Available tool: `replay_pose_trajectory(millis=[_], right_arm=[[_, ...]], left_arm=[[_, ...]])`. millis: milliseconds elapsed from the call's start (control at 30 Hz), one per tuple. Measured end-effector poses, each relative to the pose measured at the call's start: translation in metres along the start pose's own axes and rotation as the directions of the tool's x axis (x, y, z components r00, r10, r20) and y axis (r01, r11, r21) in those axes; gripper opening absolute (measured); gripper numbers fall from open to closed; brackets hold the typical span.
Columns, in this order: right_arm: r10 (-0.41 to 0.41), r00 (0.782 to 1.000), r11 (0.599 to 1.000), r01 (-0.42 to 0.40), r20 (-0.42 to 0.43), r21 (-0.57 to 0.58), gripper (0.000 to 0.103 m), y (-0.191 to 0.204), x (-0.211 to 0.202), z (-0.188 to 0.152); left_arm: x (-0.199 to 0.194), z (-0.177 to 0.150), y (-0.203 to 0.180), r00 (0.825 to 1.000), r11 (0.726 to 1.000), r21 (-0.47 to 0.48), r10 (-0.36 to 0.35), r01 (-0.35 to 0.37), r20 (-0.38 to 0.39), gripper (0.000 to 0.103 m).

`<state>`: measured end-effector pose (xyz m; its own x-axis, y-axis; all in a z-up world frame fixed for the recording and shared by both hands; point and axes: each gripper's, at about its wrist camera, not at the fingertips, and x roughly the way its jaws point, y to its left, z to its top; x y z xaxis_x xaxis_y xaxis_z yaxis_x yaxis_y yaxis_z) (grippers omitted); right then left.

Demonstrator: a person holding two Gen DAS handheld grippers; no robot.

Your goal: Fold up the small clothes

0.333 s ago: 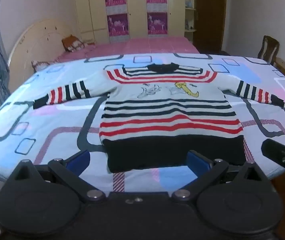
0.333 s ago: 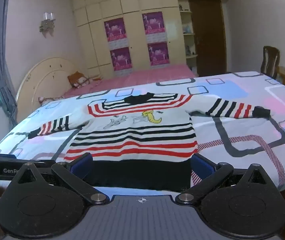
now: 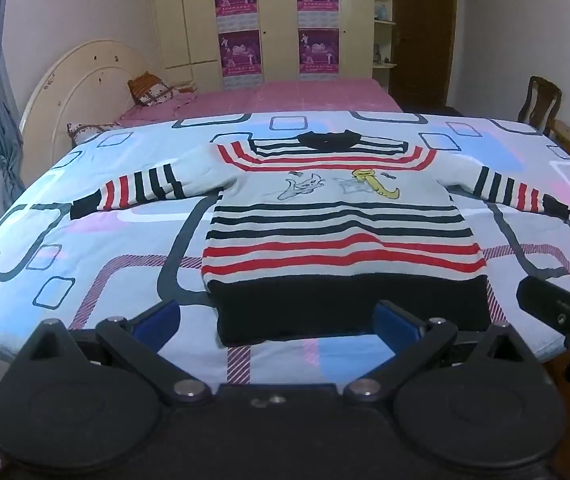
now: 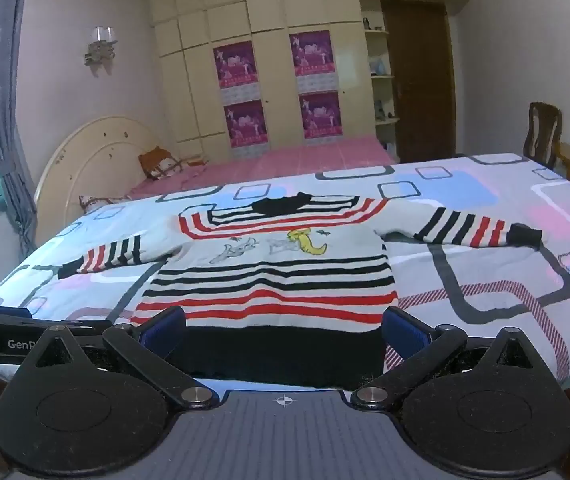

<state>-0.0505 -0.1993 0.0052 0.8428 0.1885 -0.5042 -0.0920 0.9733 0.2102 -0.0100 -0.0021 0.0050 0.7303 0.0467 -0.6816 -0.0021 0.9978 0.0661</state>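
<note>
Left gripper (image 3: 277,320) up front, fingers spread wide and holding nothing; right gripper (image 4: 283,332) likewise agape beside it. Just past them the striped sweater (image 3: 337,232) lies flat on the patterned bedspread (image 3: 97,248), sleeves outstretched. Beyond, a pink bed (image 3: 285,98), then wardrobe (image 3: 277,20).

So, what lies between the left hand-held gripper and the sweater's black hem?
Only bare patterned bedsheet. The left wrist view shows the left hand-held gripper, jaws open, just short of the sweater, with nothing else in that stretch.
</note>
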Motion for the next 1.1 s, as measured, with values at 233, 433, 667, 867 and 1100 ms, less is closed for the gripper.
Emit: replay_pose_trajectory(millis=[233,433,667,867,1100], right_arm=[[-0.006,1.0,1.0,0.006,0.011,-0.013,0.103,0.001,-0.0018,-0.003],[-0.011,1.0,1.0,0.011,0.009,-0.006,0.103,0.0004,0.0,-0.0028],[-0.013,1.0,1.0,0.013,0.006,-0.003,0.103,-0.0001,0.0006,-0.0016],[-0.018,1.0,1.0,0.018,0.008,0.002,0.103,-0.0033,0.0038,-0.0016],[-0.02,1.0,1.0,0.02,0.011,0.005,0.103,-0.0034,0.0048,-0.002]], left_arm=[[0.0025,-0.0001,0.0021,1.0,1.0,-0.001,0.003,-0.003,-0.007,0.103],[0.004,0.0001,0.0006,1.0,1.0,0.004,-0.001,0.001,-0.014,0.103],[0.0067,-0.0003,-0.0005,1.0,1.0,0.005,-0.001,0.001,-0.019,0.103],[0.008,-0.0004,-0.0014,1.0,1.0,0.006,-0.002,0.002,-0.023,0.103],[0.0086,-0.0004,-0.0017,1.0,1.0,0.006,0.001,-0.001,-0.024,0.103]])
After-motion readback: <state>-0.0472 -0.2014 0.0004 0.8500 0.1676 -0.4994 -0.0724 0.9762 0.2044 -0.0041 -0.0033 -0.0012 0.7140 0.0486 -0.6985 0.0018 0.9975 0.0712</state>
